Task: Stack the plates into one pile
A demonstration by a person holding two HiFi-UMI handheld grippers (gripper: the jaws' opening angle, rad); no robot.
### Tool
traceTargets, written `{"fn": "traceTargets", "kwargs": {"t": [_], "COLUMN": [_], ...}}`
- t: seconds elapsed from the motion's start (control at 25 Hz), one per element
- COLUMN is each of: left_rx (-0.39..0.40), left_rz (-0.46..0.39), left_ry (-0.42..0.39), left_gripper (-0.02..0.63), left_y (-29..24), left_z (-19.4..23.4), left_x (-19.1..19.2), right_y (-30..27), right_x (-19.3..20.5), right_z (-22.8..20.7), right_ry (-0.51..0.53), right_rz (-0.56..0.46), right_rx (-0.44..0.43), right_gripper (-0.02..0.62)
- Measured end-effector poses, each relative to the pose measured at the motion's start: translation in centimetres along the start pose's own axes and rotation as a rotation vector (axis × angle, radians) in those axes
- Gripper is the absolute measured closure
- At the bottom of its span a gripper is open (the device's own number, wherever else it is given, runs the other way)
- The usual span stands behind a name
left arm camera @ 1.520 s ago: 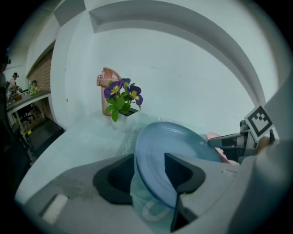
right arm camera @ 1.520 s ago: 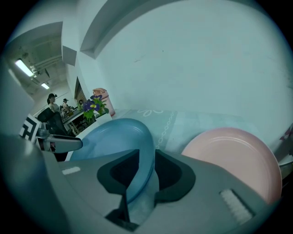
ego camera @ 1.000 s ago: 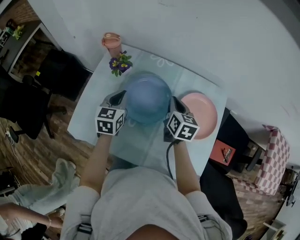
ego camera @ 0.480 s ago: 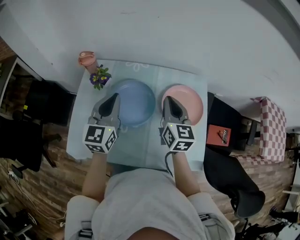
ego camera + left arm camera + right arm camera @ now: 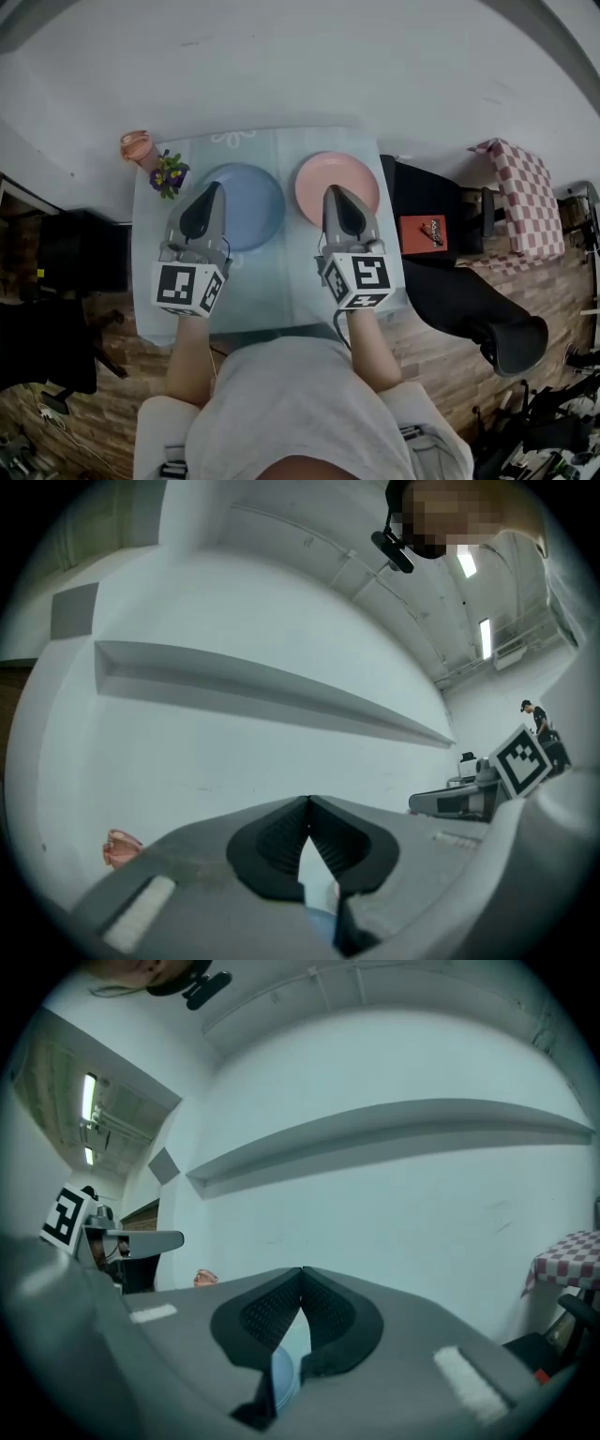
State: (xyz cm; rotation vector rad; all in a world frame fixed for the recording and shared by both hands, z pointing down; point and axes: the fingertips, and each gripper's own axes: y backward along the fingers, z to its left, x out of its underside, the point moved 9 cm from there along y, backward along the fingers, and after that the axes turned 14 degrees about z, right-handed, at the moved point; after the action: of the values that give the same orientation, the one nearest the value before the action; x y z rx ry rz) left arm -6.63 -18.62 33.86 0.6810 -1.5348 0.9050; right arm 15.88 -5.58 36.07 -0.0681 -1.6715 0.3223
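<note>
Your table (image 5: 272,291) holds:
- Blue plate (image 5: 251,208), empty.
- Pink plate (image 5: 314,183), empty, just beside it and not stacked.
- Pink cup (image 5: 139,147) at the far-left corner.
- Left gripper (image 5: 214,187) and right gripper (image 5: 336,192), jaws fully closed and holding nothing.

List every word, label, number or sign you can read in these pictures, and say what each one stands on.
No text here can be read.
Red flat item on the black surface: a dark mark, too small to read.
Cube on the left tongs and cube on the right tongs: black-and-white square patterns, no letters or numbers.
</note>
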Motion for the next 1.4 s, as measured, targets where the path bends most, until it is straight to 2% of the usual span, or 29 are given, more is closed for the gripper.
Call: {"fn": "traceTargets", "kwargs": {"t": [0.36, 0.6, 0.8, 1.08, 1.4], "left_rx": [0.144, 0.25, 0.306, 0.347, 0.357], "left_rz": [-0.042, -0.053, -0.036, 0.049, 0.194], "left_ry": [-0.01, 0.016, 0.03, 0.018, 0.075], "left_gripper": [0.601, 0.601, 0.601, 0.601, 0.601], "left_y": [0.2, -0.2, -1.0, -3.6, -9.4], "left_z": [-1.1, -2.0, -3.3, -4.3, -5.5], "left_x": [-1.2, -1.0, -0.6, -0.6, 0.3], "right_y": [5.8, 9.7, 12.3, 12.5, 9.2], "right_x": [-0.3, 0.6, 1.5, 2.3, 3.0], "right_z": [-0.5, -0.9, -1.7, -3.7, -8.5], "right_ry": [-0.013, -0.039, -0.071, -0.108, -0.155], "right_rz": [-0.065, -0.059, -0.047, 0.031, 0.181], "right_rx": [0.19, 0.325, 0.4, 0.434, 0.394], "right_gripper": [0.595, 0.595, 0.595, 0.595, 0.595]}}
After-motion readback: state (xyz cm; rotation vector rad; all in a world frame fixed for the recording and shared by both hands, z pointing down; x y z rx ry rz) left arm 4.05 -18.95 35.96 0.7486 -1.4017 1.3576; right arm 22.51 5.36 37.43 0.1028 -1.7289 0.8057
